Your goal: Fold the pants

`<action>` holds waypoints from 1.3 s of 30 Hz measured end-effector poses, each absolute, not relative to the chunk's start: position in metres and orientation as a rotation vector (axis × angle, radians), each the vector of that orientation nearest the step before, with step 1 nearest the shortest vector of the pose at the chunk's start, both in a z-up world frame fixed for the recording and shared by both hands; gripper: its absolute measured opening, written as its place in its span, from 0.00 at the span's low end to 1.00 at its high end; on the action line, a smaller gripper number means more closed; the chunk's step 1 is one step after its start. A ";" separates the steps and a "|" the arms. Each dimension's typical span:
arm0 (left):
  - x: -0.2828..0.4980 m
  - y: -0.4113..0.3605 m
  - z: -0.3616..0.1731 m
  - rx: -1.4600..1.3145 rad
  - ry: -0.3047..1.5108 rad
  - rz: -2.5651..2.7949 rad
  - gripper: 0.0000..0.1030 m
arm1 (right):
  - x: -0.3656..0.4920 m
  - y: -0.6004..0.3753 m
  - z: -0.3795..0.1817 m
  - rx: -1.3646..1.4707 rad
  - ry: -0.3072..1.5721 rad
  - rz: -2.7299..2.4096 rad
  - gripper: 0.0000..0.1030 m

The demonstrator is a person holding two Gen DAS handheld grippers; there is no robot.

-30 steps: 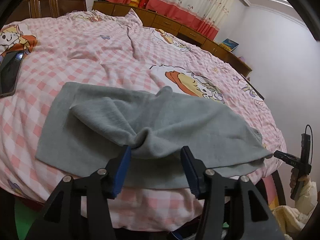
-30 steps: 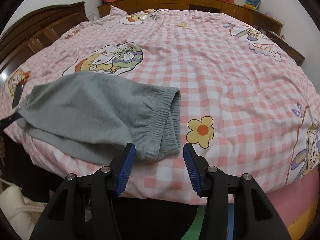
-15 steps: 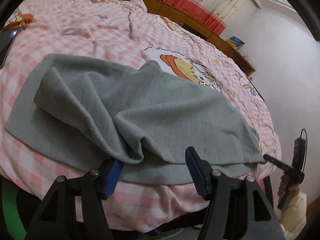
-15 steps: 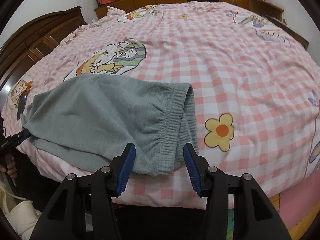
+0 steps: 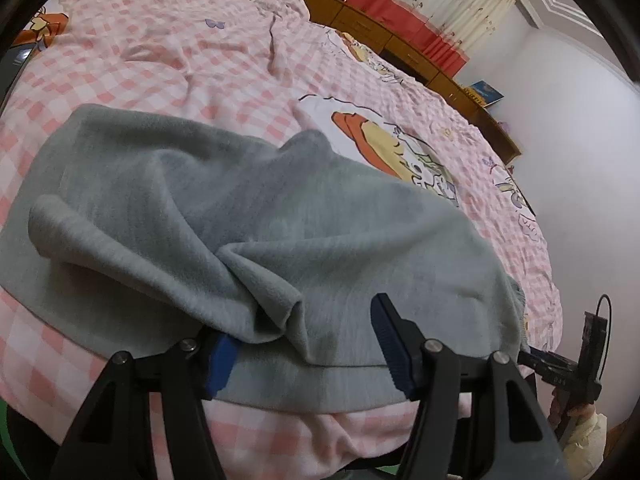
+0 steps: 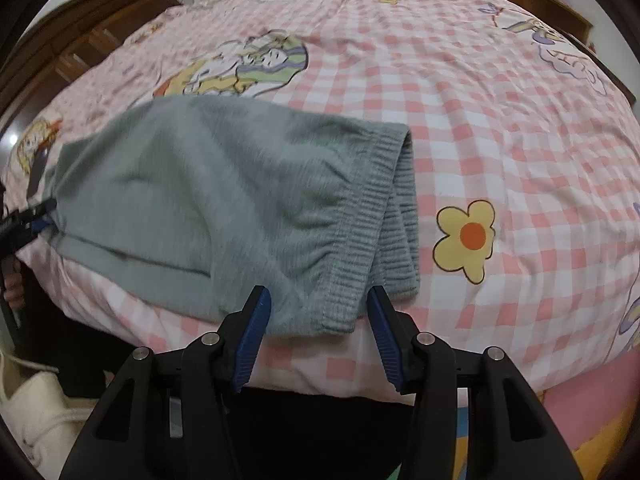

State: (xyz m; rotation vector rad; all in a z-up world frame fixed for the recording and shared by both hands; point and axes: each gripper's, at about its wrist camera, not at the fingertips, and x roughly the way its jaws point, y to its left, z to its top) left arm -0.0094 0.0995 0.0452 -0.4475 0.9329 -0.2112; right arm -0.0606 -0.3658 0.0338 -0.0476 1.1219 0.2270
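Grey pants (image 5: 248, 216) lie on the bed near its front edge, with one layer bunched and folded over itself. My left gripper (image 5: 304, 354) is open, its blue fingers straddling the near hem of the pants, the left finger partly under the cloth. In the right wrist view the ribbed waistband (image 6: 372, 216) of the pants (image 6: 200, 196) faces me. My right gripper (image 6: 318, 326) is open, its fingers either side of the waistband's near corner. Each gripper shows small in the other's view: the right one (image 5: 560, 368), the left one (image 6: 24, 220).
The bed is covered by a pink checked sheet (image 5: 168, 40) with cartoon prints and a yellow flower (image 6: 466, 236). A dark phone-like object (image 6: 36, 172) lies on the bed by the pants' far end. Wooden cabinets (image 5: 400, 40) and red curtains line the far wall.
Both grippers have moved forward to the pants; the left one's fingers now reach the hem, with cloth over its left finger. The right one's fingers now flank the waistband corner.
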 end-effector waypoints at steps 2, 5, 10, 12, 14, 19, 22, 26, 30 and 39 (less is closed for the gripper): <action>-0.009 0.099 0.044 -0.442 0.932 -0.207 0.62 | -0.062 -0.365 0.033 -0.056 1.130 0.225 0.50; -0.009 0.100 0.042 -0.431 0.933 -0.191 0.50 | -0.065 -0.365 0.031 -0.051 1.142 0.228 0.50; -0.010 0.108 0.037 -0.460 0.948 -0.185 0.37 | -0.066 -0.369 0.025 0.011 1.161 0.228 0.53; -0.011 0.110 0.036 -0.477 0.945 -0.184 0.37 | -0.065 -0.371 0.029 0.035 1.146 0.215 0.53; -0.011 0.110 0.036 -0.488 0.940 -0.176 0.37 | -0.067 -0.374 0.036 0.085 1.114 0.214 0.53; -0.010 0.104 0.034 -0.466 0.935 -0.156 0.38 | -0.065 -0.376 0.034 0.194 1.115 0.196 0.53; -0.008 0.107 0.028 -0.535 0.959 -0.131 0.37 | -0.061 -0.389 0.026 0.349 1.133 0.180 0.53; -0.005 0.113 0.026 -0.606 0.971 -0.112 0.32 | -0.060 -0.399 0.024 0.468 1.127 0.183 0.53; -0.008 0.114 0.031 -0.579 0.982 -0.138 0.13 | -0.052 -0.394 0.032 0.414 1.124 0.160 0.41; -0.020 0.118 0.064 -0.495 0.936 -0.184 0.09 | -0.037 -0.404 0.072 0.325 1.073 0.096 0.14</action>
